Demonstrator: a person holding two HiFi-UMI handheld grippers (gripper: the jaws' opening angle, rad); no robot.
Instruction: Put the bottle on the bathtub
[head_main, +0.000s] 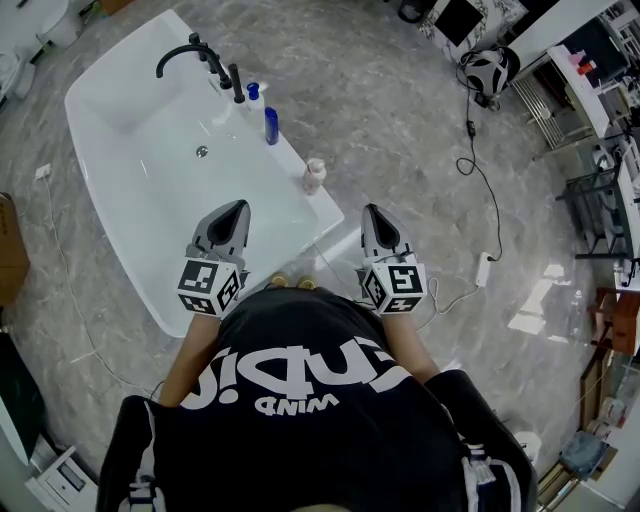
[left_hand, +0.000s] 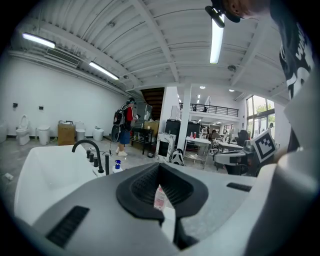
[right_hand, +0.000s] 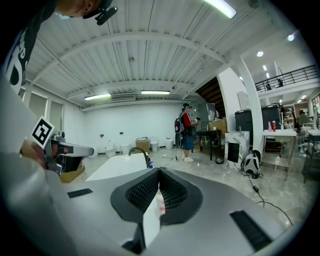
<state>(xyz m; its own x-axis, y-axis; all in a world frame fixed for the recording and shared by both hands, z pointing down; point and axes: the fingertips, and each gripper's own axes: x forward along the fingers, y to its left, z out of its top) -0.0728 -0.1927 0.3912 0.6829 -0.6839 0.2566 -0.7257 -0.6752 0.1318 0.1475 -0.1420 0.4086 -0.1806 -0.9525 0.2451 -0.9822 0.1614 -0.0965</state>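
The bottle (head_main: 314, 175) is small and pale pink with a lighter top. It stands upright on the flat rim of the bathtub (head_main: 150, 200), on the long side that borders the grey marbled floor, toward the end nearer the person. The bathtub is a white, freestanding, rounded rectangle, set at an angle across the floor. A black arched faucet (head_main: 185, 55) rises from the far stretch of that same rim, well apart from the bottle, and a round drain sits in the basin.
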